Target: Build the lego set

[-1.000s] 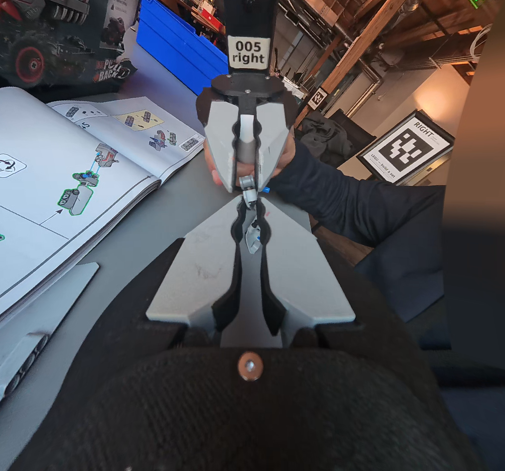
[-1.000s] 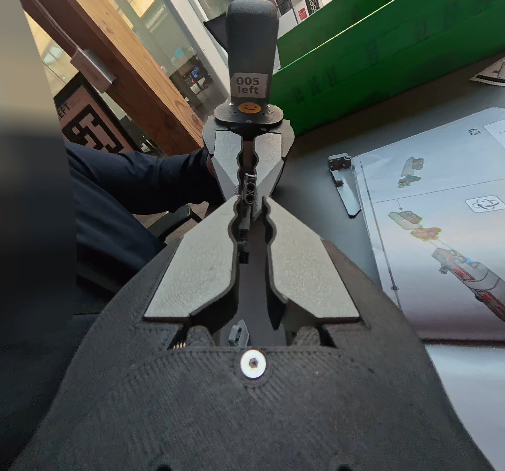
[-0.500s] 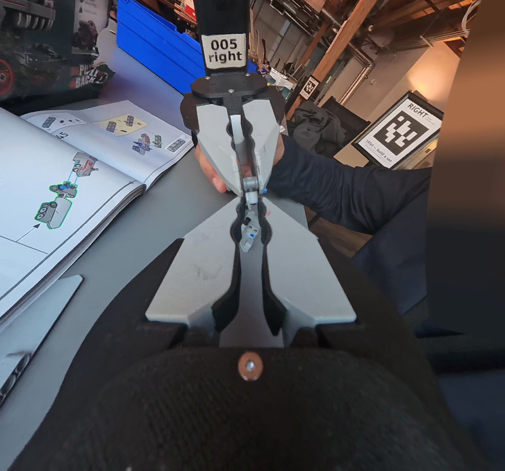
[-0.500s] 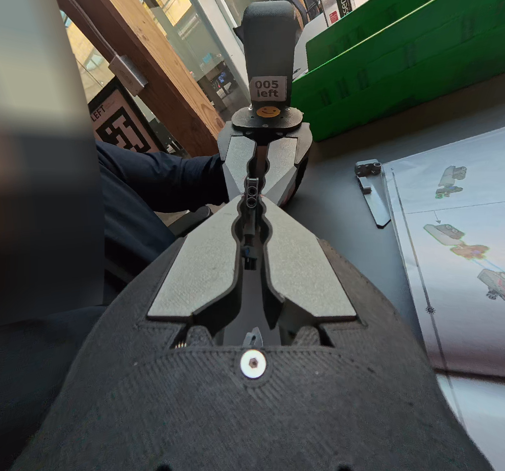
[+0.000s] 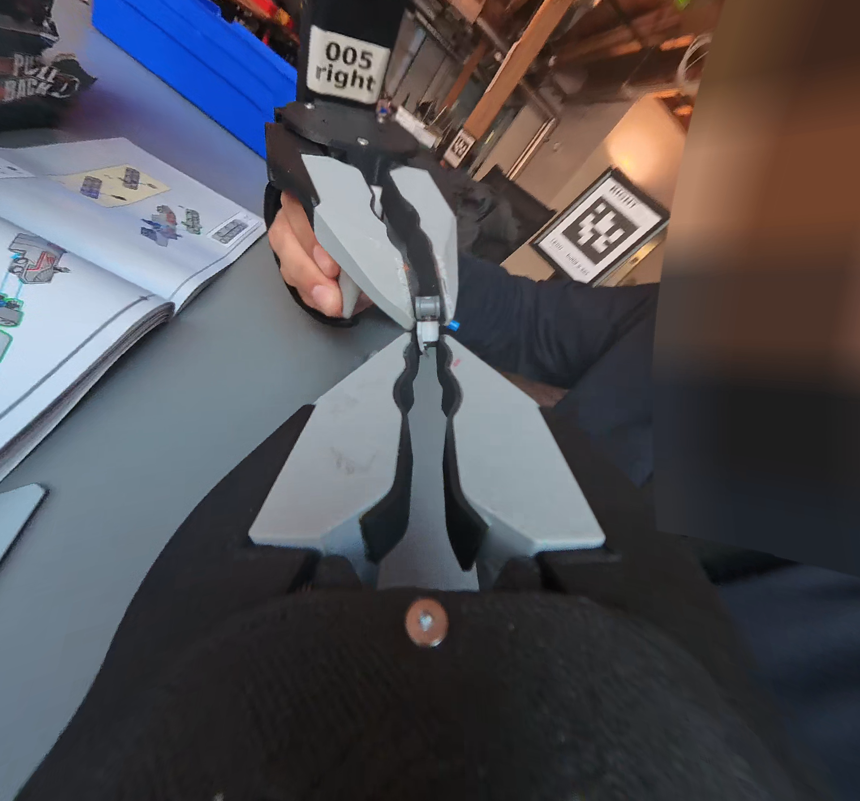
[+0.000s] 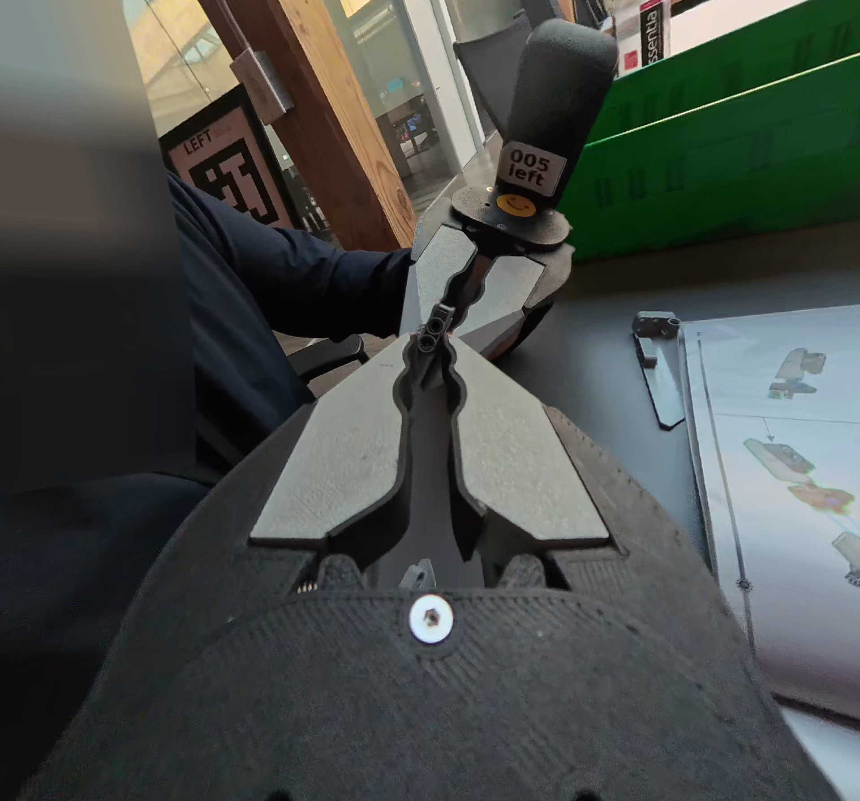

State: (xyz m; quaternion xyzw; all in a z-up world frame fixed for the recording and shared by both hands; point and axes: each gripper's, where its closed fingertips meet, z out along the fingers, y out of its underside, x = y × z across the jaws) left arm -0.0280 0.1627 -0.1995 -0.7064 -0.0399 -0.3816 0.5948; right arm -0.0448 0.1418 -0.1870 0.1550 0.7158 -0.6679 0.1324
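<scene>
In the left wrist view, my left gripper [image 5: 426,343] is nearly shut, with a small light grey lego piece [image 5: 427,331] pinched at its very tips. My right gripper [image 5: 429,309] faces it tip to tip, tilted, shut on a grey connector [image 5: 427,305] that joins that piece. A blue pin [image 5: 453,325] sticks out beside the joint. In the right wrist view, my right gripper [image 6: 430,343] is shut on a dark grey beam with holes [image 6: 430,336], which runs into the jaws of the left gripper [image 6: 449,309]. Both are held above the table's near edge.
An open instruction booklet [image 5: 93,243] lies on the dark table [image 5: 209,383] and also shows in the right wrist view [image 6: 768,406]. A long grey lego panel [image 6: 661,383] lies beside it. A blue bin [image 5: 186,43], a green bin [image 6: 721,150] and the set's box [image 5: 32,34] stand behind. Only a small space, under 4 cm, lies between the two pairs of fingers.
The light grey piece sat deeper between my left fingers; now it is at their tips. Both grippers have tilted relative to each other while staying tip to tip.
</scene>
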